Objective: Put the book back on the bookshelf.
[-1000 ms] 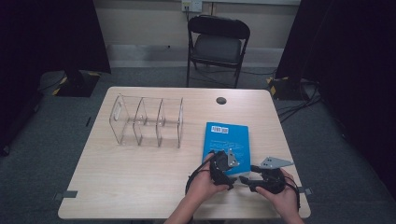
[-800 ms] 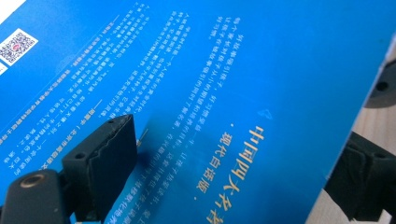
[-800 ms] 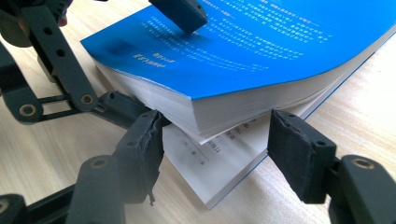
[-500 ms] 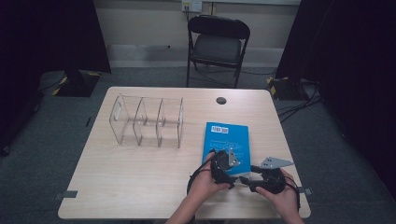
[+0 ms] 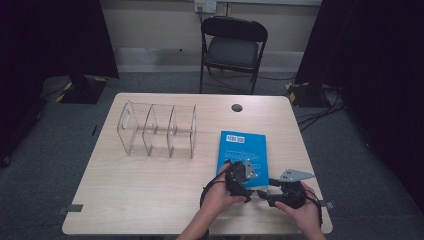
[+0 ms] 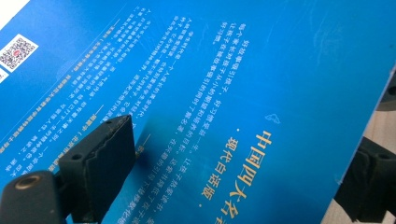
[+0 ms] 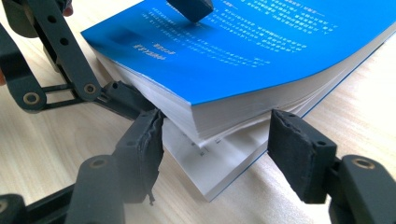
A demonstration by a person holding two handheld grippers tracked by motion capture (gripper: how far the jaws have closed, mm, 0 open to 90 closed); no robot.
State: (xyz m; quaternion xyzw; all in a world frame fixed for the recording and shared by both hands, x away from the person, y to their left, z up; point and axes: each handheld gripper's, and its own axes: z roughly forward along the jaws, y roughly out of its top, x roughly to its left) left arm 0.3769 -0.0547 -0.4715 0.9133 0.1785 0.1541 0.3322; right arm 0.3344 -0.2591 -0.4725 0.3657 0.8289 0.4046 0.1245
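Blue book [image 5: 243, 154] lies on the table [image 5: 150, 190] at the near right, back cover up, right of the clear acrylic organizer [image 5: 157, 130]. Left gripper [image 5: 239, 176] clamps its near corner, one jaw on top, one beneath, lifting the upper pages. Right gripper [image 7: 215, 154] sits unclenched, jaws either side of that corner, not touching.

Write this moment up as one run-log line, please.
state: book corner raised off table | left gripper: clamped on cover and upper pages | right gripper: open, jaws either side of corner
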